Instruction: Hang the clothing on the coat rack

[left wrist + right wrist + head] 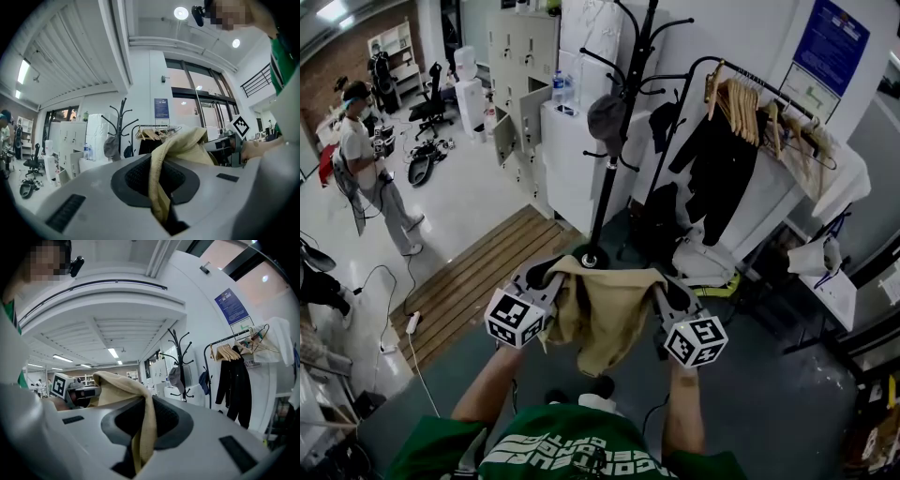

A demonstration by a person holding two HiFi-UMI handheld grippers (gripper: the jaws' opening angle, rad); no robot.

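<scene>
Left gripper (542, 277): jaws clenched on the left top edge of the tan garment (605, 314), a fold of cloth pinched between the pads and trailing out below them in the left gripper view (165, 161). The garment hangs in the air between my two grippers, in front of my chest and above the floor, top edge spanning across, body sagging in loose folds. Right gripper (664, 292): jaws likewise clamped on the right top edge; the right gripper view shows the cloth (140, 413) gripped between the pads. Handling, as I judge it: soft, limp, light, no stiffness of its own, so it takes whatever shape the grip gives it. It should not slip, but a thin pinch could creep out. The best hold is where I have it, high at both shoulders, which leaves the collar between them free to drop over a hook. Pose: left forearm reaches forward from my green shirt, hand under its marker cube; right forearm mirrors it. Both grippers are about level, apart, pointing ahead. The black coat rack (614, 141) stands straight ahead beyond the cloth, a grey cap (607, 120) on one arm, other hooks free. Right of it, a rail of wooden hangers (750, 103) with a black coat (717, 173). The hooks sit higher than my grippers, so a lift will be needed.
</scene>
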